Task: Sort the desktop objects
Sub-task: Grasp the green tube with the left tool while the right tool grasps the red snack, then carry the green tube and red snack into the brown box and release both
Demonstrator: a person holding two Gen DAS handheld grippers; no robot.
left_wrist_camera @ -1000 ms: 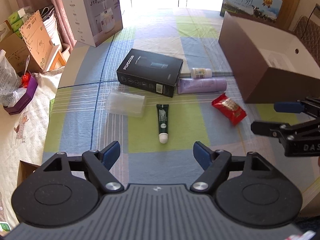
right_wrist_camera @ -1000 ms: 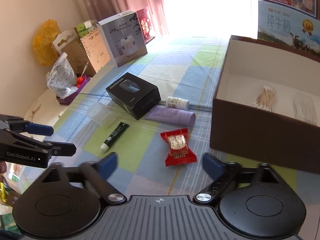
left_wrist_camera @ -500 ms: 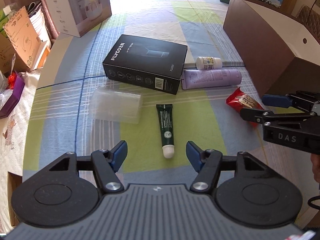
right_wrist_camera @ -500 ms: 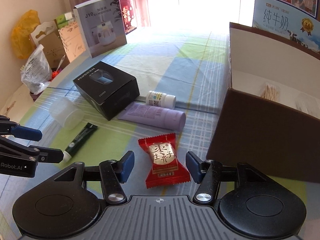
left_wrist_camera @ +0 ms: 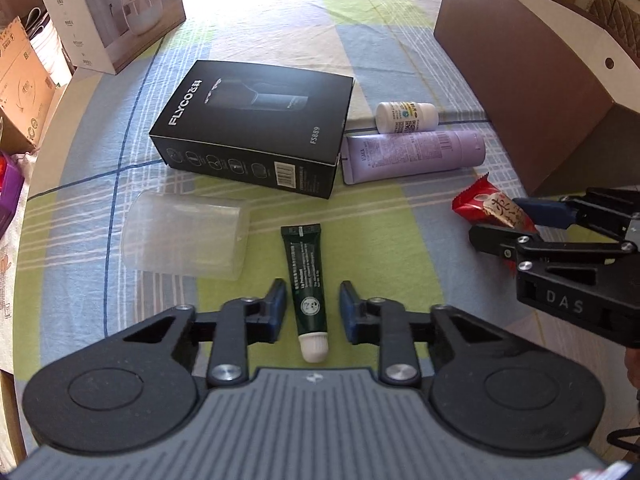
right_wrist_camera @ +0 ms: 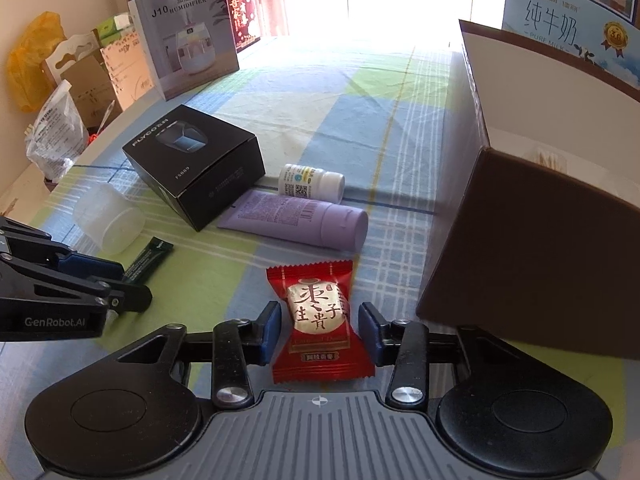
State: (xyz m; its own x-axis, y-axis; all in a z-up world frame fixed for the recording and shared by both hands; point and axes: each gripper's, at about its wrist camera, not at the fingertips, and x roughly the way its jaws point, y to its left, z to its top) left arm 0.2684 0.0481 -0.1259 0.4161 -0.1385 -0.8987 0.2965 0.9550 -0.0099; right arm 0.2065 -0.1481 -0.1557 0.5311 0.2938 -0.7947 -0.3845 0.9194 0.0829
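A dark green tube with a white cap lies on the checked tablecloth. My left gripper is open with one pad on each side of the tube's lower half, and small gaps remain. A red candy packet lies on the cloth between the pads of my right gripper, which is open and stands close to its sides. In the left wrist view the right gripper straddles the red packet. In the right wrist view the left gripper covers part of the green tube.
A black FLYCO box, a purple tube, a small white bottle and a clear cup on its side lie further back. A tall brown open box stands right. A humidifier box is at the back left.
Both grippers moved forward and down toward the cloth. The left jaws narrowed around the green tube. The right jaws narrowed around the red packet.
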